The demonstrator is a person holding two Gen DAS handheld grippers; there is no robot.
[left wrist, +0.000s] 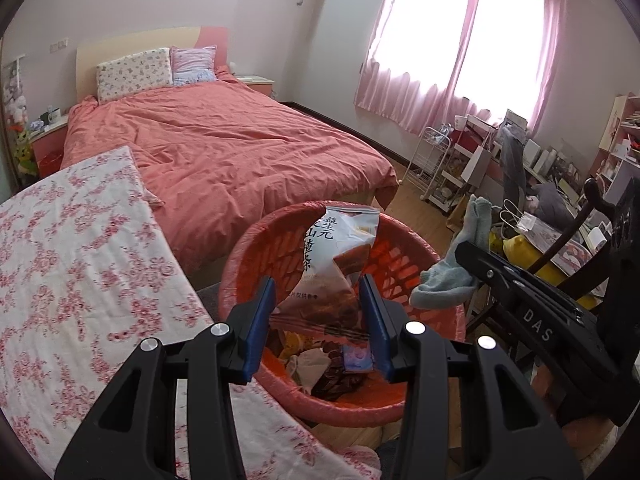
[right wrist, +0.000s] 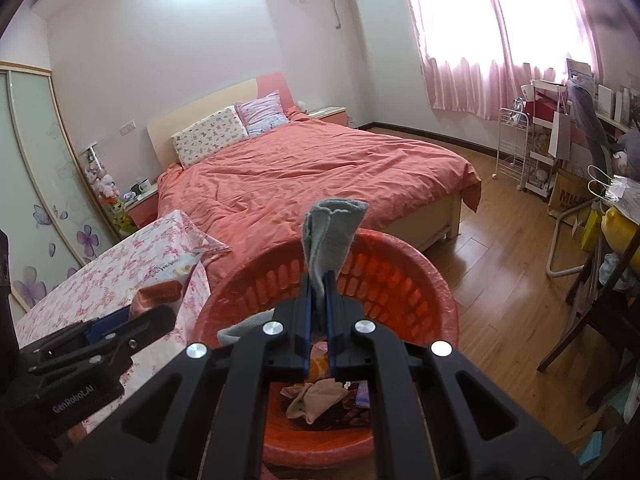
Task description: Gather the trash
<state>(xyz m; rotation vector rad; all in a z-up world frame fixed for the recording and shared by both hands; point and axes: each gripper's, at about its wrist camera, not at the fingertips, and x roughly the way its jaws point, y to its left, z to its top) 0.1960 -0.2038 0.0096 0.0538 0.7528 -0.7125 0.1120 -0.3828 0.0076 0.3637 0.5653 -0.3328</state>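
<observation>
A red plastic basket (left wrist: pixel 256 248) lined with a red bag stands by the bed and holds several pieces of trash; it also shows in the right wrist view (right wrist: pixel 404 280). My left gripper (left wrist: pixel 318 300) is above the basket with its jaws apart, and a white and brown snack bag (left wrist: pixel 340 256) stands between them, seemingly loose. My right gripper (right wrist: pixel 319 292) is shut on a grey-blue cloth (right wrist: pixel 330 228) above the basket's rim. The cloth also shows in the left wrist view (left wrist: pixel 452 276).
A bed with a coral cover (right wrist: pixel 320 176) fills the room's middle. A table with a pink floral cloth (left wrist: pixel 68 272) is on the left of the basket. A cluttered desk and dark chair (left wrist: pixel 560 248) stand on the right, under a pink-curtained window.
</observation>
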